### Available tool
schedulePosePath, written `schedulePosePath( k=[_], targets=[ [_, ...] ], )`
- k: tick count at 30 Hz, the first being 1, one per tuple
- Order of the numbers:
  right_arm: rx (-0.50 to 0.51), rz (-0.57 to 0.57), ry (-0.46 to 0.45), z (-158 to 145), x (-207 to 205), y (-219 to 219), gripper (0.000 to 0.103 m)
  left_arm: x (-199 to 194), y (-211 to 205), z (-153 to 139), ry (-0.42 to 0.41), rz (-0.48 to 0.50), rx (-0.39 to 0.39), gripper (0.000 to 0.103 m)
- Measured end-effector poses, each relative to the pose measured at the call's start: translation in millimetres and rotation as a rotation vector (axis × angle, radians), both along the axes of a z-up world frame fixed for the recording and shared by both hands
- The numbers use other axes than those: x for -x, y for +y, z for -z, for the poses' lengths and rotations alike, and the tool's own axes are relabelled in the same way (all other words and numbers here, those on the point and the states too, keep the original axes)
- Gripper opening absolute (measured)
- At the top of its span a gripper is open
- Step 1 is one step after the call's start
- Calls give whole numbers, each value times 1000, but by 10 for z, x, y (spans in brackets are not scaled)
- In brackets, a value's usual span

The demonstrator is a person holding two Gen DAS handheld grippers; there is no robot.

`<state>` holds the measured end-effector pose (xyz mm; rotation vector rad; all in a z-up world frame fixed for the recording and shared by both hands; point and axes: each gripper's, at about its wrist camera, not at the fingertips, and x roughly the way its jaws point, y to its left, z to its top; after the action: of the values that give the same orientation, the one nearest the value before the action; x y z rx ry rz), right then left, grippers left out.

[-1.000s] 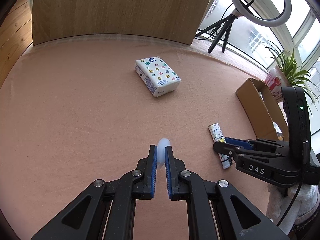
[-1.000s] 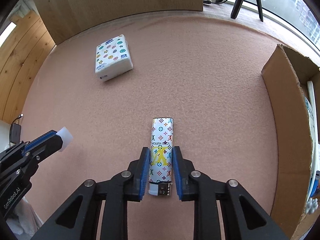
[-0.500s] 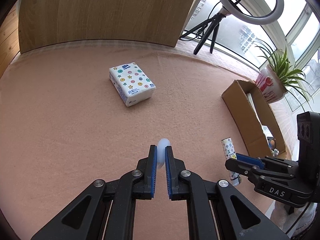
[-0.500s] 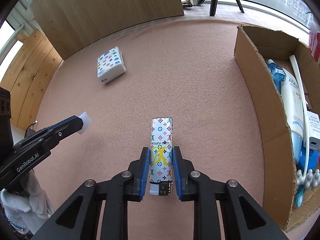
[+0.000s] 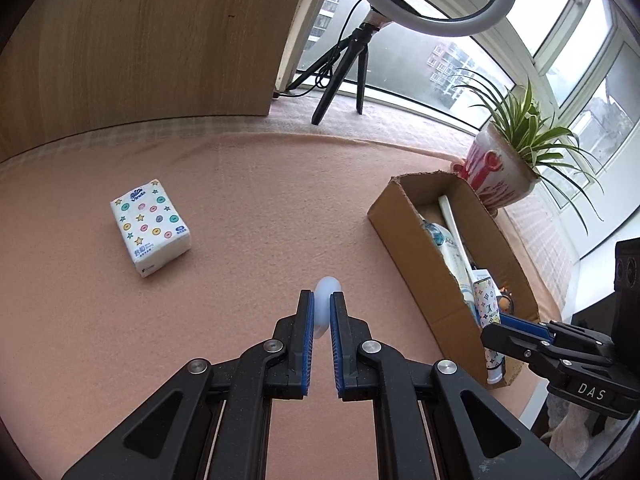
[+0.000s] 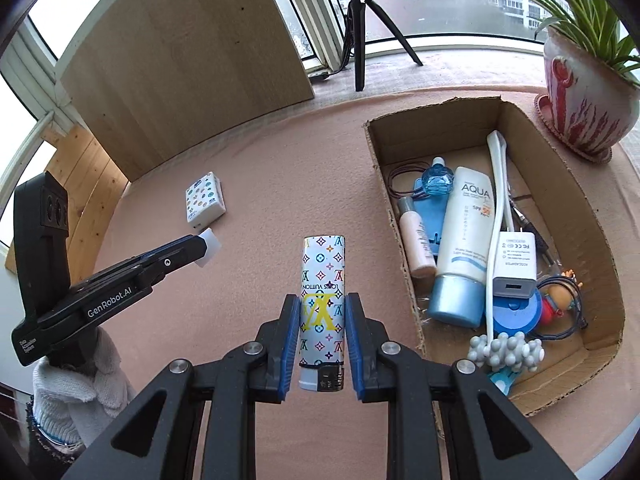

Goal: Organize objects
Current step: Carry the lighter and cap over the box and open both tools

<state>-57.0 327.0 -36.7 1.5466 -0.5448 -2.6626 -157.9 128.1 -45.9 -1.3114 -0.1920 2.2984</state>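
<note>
both grippers are travelling toward the cardboard box (image 6: 568, 184), which is now showing its whole inside in the right wrist view where a second ago only one wall was showing; the tissue pack (image 6: 205, 202) is sliding away to the left and shrinking. going left to right: a white-gloved hand (image 6: 80, 392) is carrying the left gripper (image 5: 320, 312), whose jaws are sitting nearly closed, pinching a small pale translucent piece (image 5: 325, 304) that is sticking out past the tips, above the pink felt table (image 5: 240, 208). next, the right gripper (image 6: 322, 316) is clamping a white monogram-patterned lighter (image 6: 323, 280) by its sides, jaws only partly apart around it, its metal end pointing back toward the camera, and it is hanging over the felt just left of the box. inside the box are lying a sunscreen tube (image 6: 464, 240), a white charger (image 6: 514, 264), a blue bottle (image 6: 438, 180) and a long white handle (image 6: 498, 184). at far right a potted plant (image 6: 584, 92) is standing beside the box.
</note>
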Motion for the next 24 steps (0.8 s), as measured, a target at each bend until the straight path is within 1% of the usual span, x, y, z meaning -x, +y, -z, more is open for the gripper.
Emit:
schedulePosePath(
  k=[6,12,18,24],
  targets=[
    [3,74,19,-84,-155,441,20,87,485,-106,21,53,-13,8],
    [-3,147,24,-96,-324,832,20,171,970,-169,34,104,-25,8],
    [0,195,23,-61,-429,1122,20,253,1435,-186,42,139,-30,8],
    [5,206,16,-4,-458,1286,20,374,1799,-127,36,149,-26,8]
  ],
)
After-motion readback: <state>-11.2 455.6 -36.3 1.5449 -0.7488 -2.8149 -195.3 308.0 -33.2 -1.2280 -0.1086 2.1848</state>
